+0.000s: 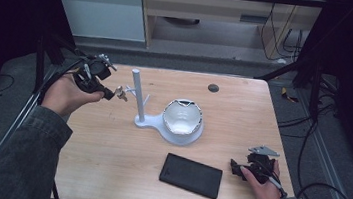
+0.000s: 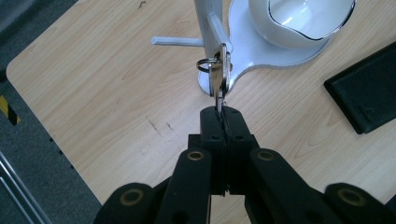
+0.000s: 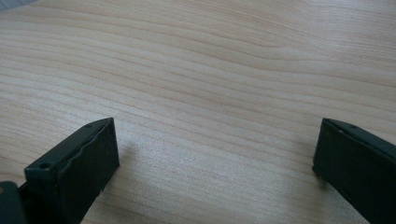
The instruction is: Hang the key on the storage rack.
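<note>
On the wooden worktop (image 1: pixel 107 162), our left gripper (image 2: pixel 220 116) fingers pinch the light, stiff, slippery keys (image 2: pixel 219 74) by the blade, left of the white stand (image 1: pixel 137 95); our right gripper (image 3: pixel 210 163) gapes empty.

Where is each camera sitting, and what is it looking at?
High view: sits above the person's side, looking forward and down on the wooden table; both forearms come in from below.
Left gripper view: rides the left gripper, looking along its shut jaws, which pinch a key near the white stand.
Right gripper view: rides the right gripper, looking down at bare tabletop between its open jaws.
Shared: the high and left gripper views both show the key, stand, white bowl and black wallet.
</note>
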A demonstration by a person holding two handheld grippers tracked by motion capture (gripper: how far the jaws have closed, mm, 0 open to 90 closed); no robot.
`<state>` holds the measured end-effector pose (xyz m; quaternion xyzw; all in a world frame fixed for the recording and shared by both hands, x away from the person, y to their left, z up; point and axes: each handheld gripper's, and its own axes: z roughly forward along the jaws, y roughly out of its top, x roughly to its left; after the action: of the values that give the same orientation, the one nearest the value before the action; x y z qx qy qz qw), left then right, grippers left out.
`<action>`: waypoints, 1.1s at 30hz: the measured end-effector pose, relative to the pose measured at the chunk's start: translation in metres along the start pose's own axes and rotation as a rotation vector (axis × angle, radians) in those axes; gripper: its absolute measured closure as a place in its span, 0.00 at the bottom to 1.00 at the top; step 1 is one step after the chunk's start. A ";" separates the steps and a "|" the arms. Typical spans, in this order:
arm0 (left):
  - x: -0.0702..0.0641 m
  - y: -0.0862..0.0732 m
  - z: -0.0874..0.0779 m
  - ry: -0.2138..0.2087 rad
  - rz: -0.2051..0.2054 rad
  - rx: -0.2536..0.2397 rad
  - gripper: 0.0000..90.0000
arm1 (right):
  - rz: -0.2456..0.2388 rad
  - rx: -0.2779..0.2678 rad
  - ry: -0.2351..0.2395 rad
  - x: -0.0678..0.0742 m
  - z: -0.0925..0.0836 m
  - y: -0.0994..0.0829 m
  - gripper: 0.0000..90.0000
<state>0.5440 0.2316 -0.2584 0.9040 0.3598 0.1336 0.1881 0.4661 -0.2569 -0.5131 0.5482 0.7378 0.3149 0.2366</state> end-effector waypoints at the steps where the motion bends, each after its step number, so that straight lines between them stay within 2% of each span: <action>1: 0.000 0.001 0.000 0.002 -0.002 -0.002 0.99 | 0.000 0.000 0.000 0.000 0.000 0.000 0.00; 16: -0.005 0.015 0.005 0.015 0.013 0.019 0.99 | -0.004 0.002 0.001 0.000 0.000 0.000 0.00; 24: -0.002 0.021 0.007 0.021 -0.002 0.019 0.99 | -0.003 -0.001 0.000 0.001 0.000 0.000 0.00; 27: 0.000 0.021 0.009 0.023 0.005 0.039 0.99 | -0.002 -0.002 0.004 0.001 0.000 0.000 0.00; 28: -0.001 0.022 0.009 0.020 -0.007 0.028 0.99 | -0.004 -0.002 0.006 0.001 0.000 0.000 0.00; 33: -0.002 0.024 0.009 0.017 -0.002 0.032 0.99 | -0.004 -0.002 0.007 0.002 0.000 -0.001 0.00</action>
<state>0.5601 0.2119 -0.2566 0.9054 0.3644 0.1352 0.1709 0.4650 -0.2554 -0.5133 0.5451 0.7395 0.3173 0.2352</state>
